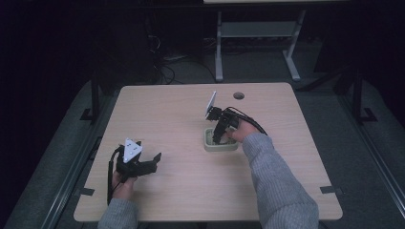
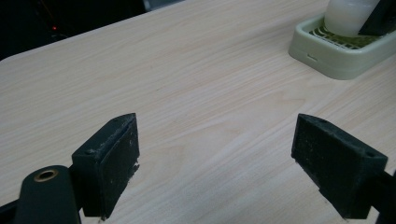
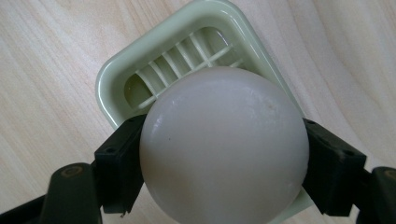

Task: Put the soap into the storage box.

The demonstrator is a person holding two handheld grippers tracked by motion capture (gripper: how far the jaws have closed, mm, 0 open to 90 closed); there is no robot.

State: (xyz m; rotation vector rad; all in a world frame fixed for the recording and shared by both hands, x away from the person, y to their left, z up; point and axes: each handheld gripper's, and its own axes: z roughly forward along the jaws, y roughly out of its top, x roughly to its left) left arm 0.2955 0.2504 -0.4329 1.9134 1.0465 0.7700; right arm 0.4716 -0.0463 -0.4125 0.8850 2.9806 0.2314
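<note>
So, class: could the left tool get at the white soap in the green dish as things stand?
Probably not: the right tool is already shut on the white soap over the green dish, covering its sides, though the table between is bare.

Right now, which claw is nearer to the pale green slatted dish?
Right. The right claw is shut on the white soap bar directly over the slatted dish. The left claw sits open over bare table, well apart from it.

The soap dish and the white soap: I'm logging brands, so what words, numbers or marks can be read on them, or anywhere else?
None can be read.
The soap dish is plain pale green.
The white soap, clamped in the right gripper, shows no stamp.
The table bears no label.
</note>
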